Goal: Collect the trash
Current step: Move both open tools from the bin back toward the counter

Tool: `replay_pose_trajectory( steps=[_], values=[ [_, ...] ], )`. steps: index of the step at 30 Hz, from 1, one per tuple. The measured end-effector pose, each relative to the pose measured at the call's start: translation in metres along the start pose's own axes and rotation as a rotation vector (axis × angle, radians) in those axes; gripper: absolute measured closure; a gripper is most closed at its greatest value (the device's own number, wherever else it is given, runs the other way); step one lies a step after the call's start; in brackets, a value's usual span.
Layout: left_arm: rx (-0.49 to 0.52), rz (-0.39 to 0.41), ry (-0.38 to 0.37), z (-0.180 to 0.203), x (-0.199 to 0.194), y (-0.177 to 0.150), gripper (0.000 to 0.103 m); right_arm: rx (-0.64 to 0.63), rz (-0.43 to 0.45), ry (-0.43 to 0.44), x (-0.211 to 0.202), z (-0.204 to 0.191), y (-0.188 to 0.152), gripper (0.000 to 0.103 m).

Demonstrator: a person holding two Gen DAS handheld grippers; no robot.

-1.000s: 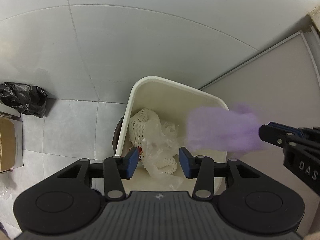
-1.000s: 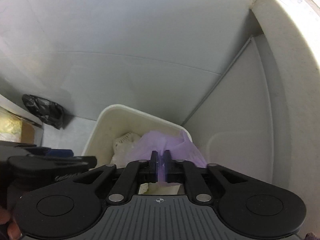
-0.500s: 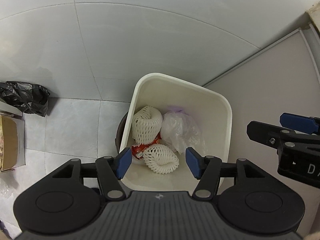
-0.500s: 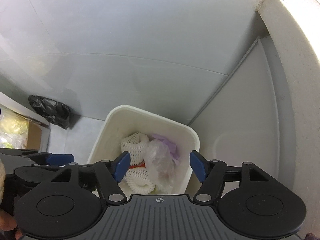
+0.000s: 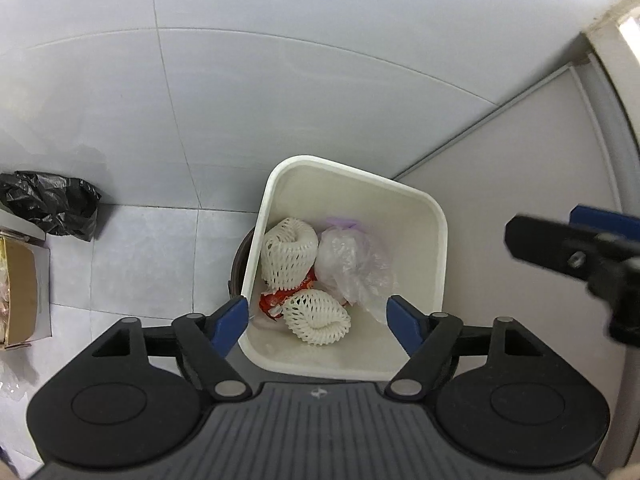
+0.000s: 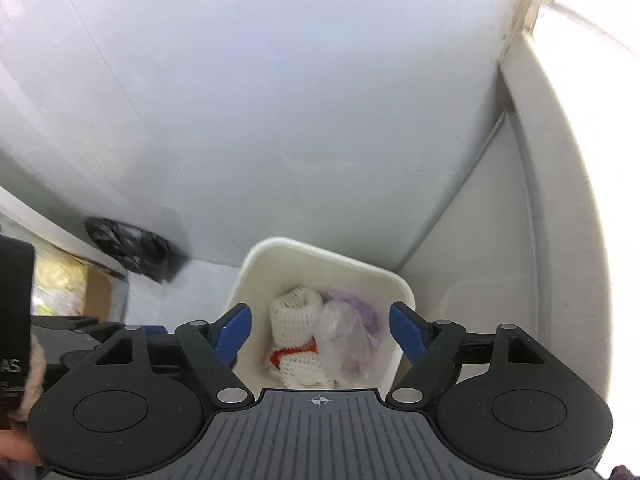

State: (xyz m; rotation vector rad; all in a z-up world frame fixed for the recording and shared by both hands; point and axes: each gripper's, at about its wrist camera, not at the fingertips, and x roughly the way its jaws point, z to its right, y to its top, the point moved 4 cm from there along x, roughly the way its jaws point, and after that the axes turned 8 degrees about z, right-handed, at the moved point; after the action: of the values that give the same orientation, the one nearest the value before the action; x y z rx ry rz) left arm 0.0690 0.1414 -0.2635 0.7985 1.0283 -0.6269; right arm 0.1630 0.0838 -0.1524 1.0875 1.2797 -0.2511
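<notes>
A white square bin (image 5: 434,216) (image 6: 320,250) stands on the floor below both grippers. In it lie two white foam fruit nets (image 5: 288,252) (image 6: 294,312), a red wrapper (image 5: 272,300), a clear plastic bag (image 5: 352,264) (image 6: 340,340) and a purple glove (image 5: 340,222) (image 6: 356,304) partly under the bag. My left gripper (image 5: 318,320) hangs above the bin, its jaws opening with nothing between them. My right gripper (image 6: 320,326) is higher over the bin, jaws opening and bare; its fingers (image 5: 560,244) show at the right of the left wrist view.
A crumpled black bag (image 5: 52,202) (image 6: 128,246) lies against the tiled wall at the left. A cardboard box (image 5: 20,292) sits at the far left edge. A grey cabinet panel (image 5: 520,184) stands right of the bin. A dark round object (image 5: 240,268) is behind the bin's left side.
The right gripper opened and let go of the purple glove, which dropped into the bin, then rose. The left gripper's jaws spread wider. The bin looks smaller in both views.
</notes>
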Motion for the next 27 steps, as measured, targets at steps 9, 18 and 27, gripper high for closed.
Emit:
replay_pose_trajectory(
  steps=[9,18,27],
  values=[
    [0.07,0.01,-0.021,0.014,-0.027,-0.004,0.011,0.028,0.145,0.07,-0.06,0.001,0.009,0.015],
    [0.085,0.051,-0.039,0.025,-0.059,-0.003,0.003,0.066,0.272,0.034,-0.123,0.025,-0.001,0.006],
    [0.127,0.136,-0.068,0.05,-0.091,0.002,0.001,0.126,0.357,-0.094,-0.166,0.071,-0.034,0.004]
  ],
)
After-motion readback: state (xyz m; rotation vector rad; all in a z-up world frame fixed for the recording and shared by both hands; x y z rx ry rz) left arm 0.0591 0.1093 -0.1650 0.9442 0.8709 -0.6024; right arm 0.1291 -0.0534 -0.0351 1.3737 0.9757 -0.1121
